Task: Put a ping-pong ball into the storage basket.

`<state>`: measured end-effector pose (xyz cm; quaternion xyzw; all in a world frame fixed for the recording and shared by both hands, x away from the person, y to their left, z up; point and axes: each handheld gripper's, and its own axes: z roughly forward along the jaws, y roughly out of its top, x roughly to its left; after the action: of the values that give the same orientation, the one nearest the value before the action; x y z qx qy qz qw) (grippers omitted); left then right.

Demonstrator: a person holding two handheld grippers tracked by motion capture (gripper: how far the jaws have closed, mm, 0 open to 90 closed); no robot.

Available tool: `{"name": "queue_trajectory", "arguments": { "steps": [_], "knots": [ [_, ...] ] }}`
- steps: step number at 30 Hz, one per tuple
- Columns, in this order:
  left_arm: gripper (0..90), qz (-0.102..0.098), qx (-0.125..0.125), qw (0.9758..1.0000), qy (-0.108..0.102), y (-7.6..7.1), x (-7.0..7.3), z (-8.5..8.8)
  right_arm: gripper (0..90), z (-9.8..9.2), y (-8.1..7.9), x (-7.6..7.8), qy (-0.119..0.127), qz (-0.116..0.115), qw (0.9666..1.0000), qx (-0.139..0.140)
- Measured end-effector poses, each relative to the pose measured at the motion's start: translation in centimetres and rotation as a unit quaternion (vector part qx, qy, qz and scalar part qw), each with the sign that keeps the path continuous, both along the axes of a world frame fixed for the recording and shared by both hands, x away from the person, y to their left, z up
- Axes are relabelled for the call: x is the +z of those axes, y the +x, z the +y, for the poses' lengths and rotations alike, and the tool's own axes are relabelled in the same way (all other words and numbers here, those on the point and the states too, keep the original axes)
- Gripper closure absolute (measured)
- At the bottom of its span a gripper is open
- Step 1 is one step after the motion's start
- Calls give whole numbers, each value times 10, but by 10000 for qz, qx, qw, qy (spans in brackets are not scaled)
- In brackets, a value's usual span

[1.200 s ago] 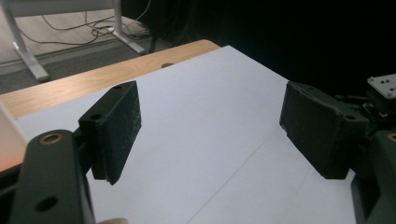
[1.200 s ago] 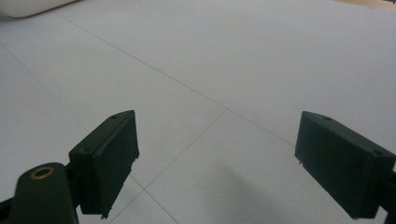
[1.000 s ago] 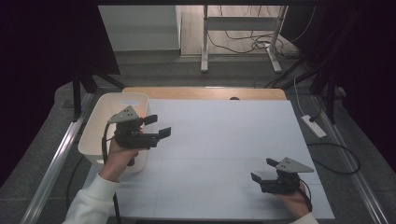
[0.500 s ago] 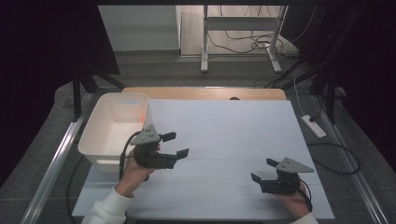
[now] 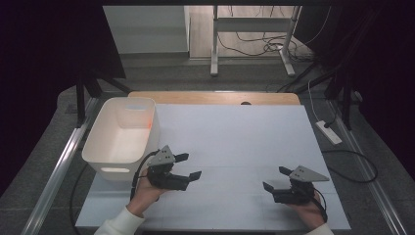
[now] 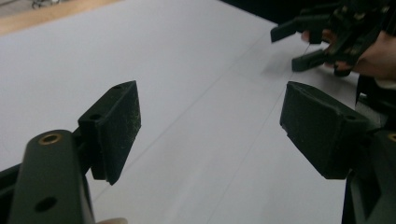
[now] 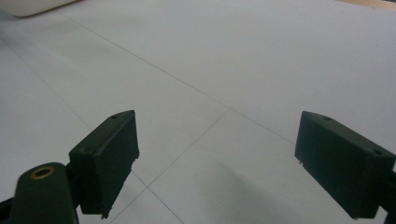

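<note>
Jaws stand apart and empty on both the left gripper (image 5: 188,166) and the right gripper (image 5: 275,178), low over the white sheet-covered worktop (image 5: 235,142). Nearest thing is the white rectangular plastic bin (image 5: 122,134), on the worktop's left edge, just beside and behind the left gripper, well apart from the right.

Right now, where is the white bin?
In the high view the white bin sits at the table's left edge, just beyond the open left gripper. A corner of it shows at the top left of the right gripper view.
</note>
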<state>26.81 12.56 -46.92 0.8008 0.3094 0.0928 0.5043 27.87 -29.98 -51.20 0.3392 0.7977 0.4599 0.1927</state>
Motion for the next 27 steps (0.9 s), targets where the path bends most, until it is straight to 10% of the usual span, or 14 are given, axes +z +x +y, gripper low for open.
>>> {"name": "queue_trajectory", "arguments": {
  "steps": [15, 27],
  "knots": [
    [214, 238, 297, 9988, 311, -15, -47, 23, 135, 1, -1, 0, 13, 7, 10000, 68],
    [218, 241, 567, 9979, 206, -28, -51, 49, 136, 4, -3, -2, 45, 54, 9997, 226]
  ]
}}
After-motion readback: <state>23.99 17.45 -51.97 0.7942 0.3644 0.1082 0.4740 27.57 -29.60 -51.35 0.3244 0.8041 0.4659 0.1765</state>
